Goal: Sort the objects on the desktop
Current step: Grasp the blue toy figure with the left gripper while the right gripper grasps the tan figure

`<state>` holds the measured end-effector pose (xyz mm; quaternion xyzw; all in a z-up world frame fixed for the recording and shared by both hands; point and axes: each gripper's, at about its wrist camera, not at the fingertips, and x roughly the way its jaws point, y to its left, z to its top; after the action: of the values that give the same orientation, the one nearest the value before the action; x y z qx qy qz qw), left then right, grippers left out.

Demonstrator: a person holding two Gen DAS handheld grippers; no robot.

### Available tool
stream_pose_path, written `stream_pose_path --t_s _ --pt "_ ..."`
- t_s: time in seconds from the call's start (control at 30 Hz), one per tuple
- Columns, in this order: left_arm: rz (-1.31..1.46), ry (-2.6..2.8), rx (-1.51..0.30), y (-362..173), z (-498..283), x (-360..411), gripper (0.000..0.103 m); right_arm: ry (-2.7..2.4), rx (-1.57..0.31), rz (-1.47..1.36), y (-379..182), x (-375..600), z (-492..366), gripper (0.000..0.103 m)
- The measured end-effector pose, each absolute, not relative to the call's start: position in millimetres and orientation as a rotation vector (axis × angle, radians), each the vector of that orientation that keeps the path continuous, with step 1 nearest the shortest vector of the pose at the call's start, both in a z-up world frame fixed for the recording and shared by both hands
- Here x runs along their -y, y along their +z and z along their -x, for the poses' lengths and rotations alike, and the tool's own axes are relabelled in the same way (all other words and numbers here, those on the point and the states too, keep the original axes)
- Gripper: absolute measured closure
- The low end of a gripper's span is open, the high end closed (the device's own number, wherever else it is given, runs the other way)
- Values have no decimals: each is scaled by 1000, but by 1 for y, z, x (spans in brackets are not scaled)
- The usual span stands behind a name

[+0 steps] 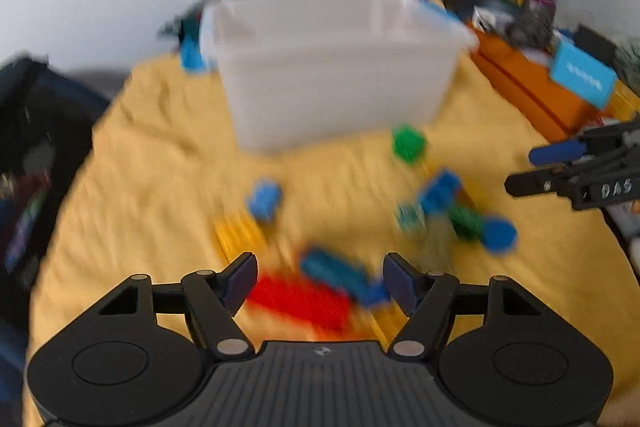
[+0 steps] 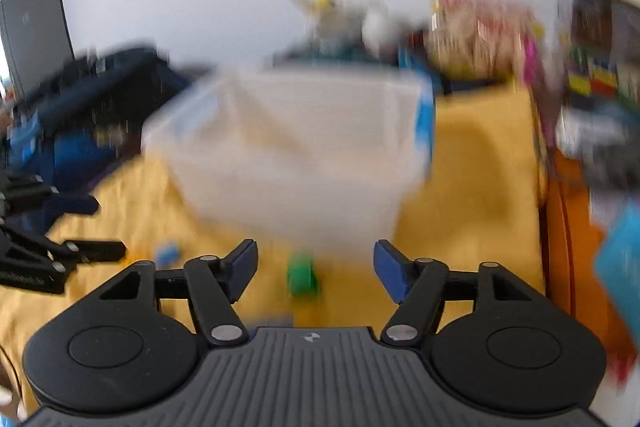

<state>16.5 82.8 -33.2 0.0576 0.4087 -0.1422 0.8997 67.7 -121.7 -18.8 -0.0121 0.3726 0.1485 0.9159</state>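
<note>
Both grippers are hanging spread wide and empty over the bench, which is covered with a yellow cloth [image 1: 132, 163]. The left gripper [image 1: 320, 281] is tilting down at a loose heap of toy blocks, with a red block [image 1: 304, 301] and a blue block [image 1: 340, 275] lying just ahead between its open fingers, neither one pinched. The right gripper [image 2: 316, 269] is facing a single green block [image 2: 302, 273] that is sitting on the cloth just in front of the clear plastic bin [image 1: 332, 67]. More blocks, blue, green and yellow, are lying scattered between the two grippers; the pictures are too smeared to count them.

To my eye the person is in the reaching part of a pick, with the bin as the likely place for the blocks. Next, each gripper needs to be settling lower until one block sits squarely between its fingers, then closing on it. The left side needs care, since the red and blue blocks are touching.
</note>
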Motion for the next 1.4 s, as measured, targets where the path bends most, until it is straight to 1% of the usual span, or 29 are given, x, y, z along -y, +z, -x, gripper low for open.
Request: stream_pose_path --t_s 0.07,0.2,0.37,0.47,0.57,0.63,0.8,0.83,0.87,0.9,1.0,1.13,1.2,1.23,1.3,1.33,1.4 --pt "-83 -296 -889 -46 -2 -83 30 313 -830 14 -39 125 -50 35" --pt "-25 -285 -903 -60 18 -83 30 283 -904 67 -73 121 -22 36" --pt "-25 -263 -942 -66 25 -80 30 300 -936 102 -90 109 -1 36" --pt "-2 -222 -925 -59 19 -86 30 314 -918 142 -86 102 5 36" --pt "129 -187 -923 -52 0 -103 31 399 -856 137 -72 93 5 43" --pt "203 -148 -908 -44 -14 -111 31 417 -841 132 -66 84 1 52" --pt "203 -164 -852 -26 -42 -97 33 440 -832 106 -61 70 -5 55" --pt "189 -153 -871 -28 -48 -91 38 440 -828 106 -61 69 -4 55" --pt "188 -130 -909 -32 -56 -84 45 439 -827 103 -62 68 -4 55" --pt "206 -119 -942 -37 -62 -81 48 437 -828 101 -62 68 -4 55" --pt "241 -82 -1035 -55 -79 -76 53 422 -824 103 -61 67 -4 55" --pt "230 -89 -1079 -75 -84 -78 54 408 -823 106 -59 65 -5 55" --pt "159 -134 -1062 -78 -82 -76 61 418 -823 104 -59 62 -9 55" --pt "120 -161 -1059 -77 -82 -75 62 421 -834 91 -61 60 -12 55" --pt "57 -213 -1052 -77 -78 -78 70 415 -876 18 -66 60 -23 56" --pt "13 -233 -1054 -77 -76 -80 72 400 -898 -26 -68 62 -29 55" --pt "-68 -276 -1045 -77 -71 -84 72 363 -921 -78 -69 64 -38 55"
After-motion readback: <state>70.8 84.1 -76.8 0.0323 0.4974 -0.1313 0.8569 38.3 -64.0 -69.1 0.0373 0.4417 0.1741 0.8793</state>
